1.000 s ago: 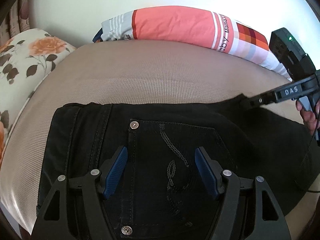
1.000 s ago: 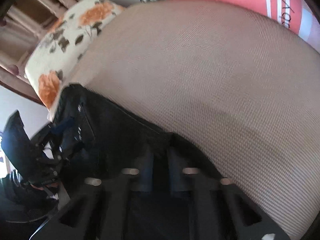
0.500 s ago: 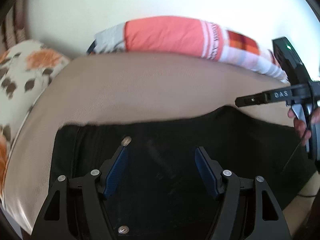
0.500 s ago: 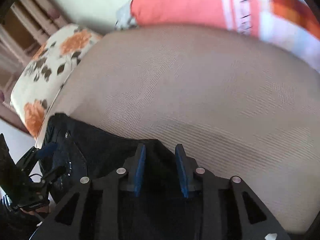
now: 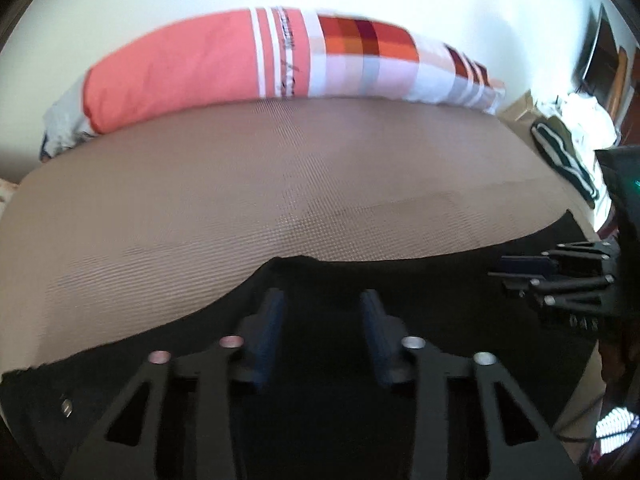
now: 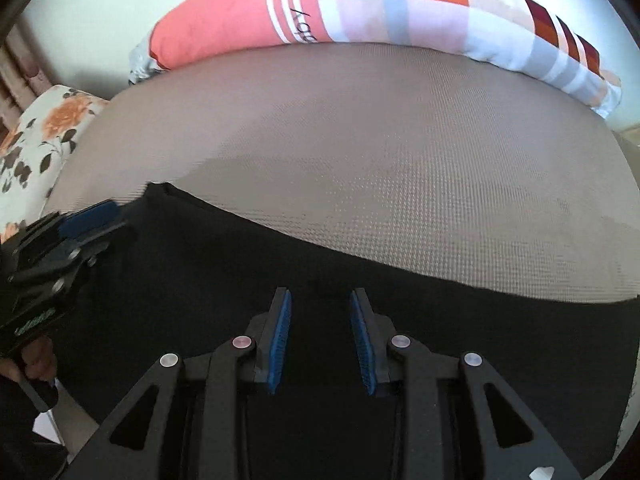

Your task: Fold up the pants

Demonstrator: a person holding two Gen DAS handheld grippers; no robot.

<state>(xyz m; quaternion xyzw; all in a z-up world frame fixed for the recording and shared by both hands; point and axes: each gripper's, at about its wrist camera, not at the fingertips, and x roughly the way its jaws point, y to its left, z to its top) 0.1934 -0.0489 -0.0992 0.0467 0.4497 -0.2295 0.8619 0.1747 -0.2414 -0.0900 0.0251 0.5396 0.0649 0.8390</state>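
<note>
black pants (image 6: 328, 280) lie along the near edge of the tan mattress (image 6: 360, 140). left tongs (image 5: 322, 300) have just been closing, now partly open over the cloth, grip unclear through blur. right tongs (image 6: 320, 308) partly open, blue pads apart above the fabric, nothing pinched. only the right view shows the floral pillow (image 6: 36, 136); only the left shows the clothes pile (image 5: 568, 128). striped coral pillow (image 6: 280, 12) at the far edge.
</note>
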